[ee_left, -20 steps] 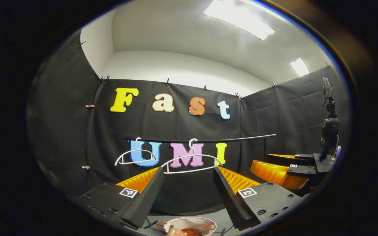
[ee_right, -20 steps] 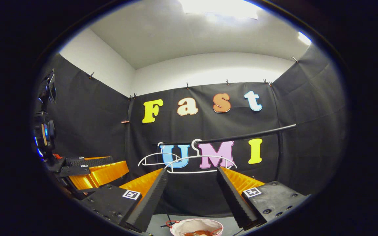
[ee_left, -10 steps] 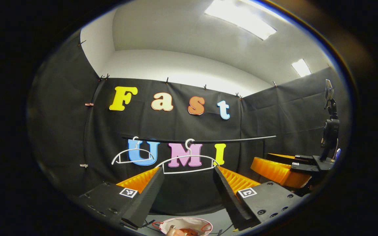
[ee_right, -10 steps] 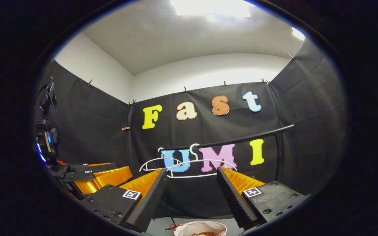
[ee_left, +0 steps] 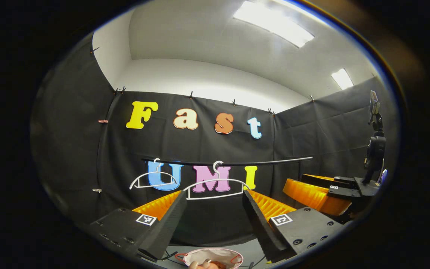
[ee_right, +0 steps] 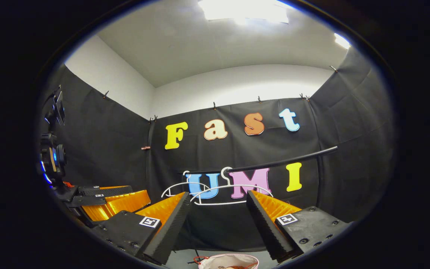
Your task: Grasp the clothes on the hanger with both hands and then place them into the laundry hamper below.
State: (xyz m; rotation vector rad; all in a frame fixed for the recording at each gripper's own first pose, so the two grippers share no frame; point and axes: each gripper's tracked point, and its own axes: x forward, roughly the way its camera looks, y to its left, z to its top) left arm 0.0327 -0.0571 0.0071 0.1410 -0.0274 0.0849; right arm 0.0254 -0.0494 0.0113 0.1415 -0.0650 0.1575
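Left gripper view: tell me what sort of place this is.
Probably a recording booth set up as a laundry corner: black cloth walls pinned below a white room wall, a rail carrying two bare white hangers, and a hamper on the floor below.

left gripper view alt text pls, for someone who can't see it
The left gripper is open, aimed at two bare white hangers on a black rail. Below sits the laundry hamper with cloth inside; the right gripper is at right.
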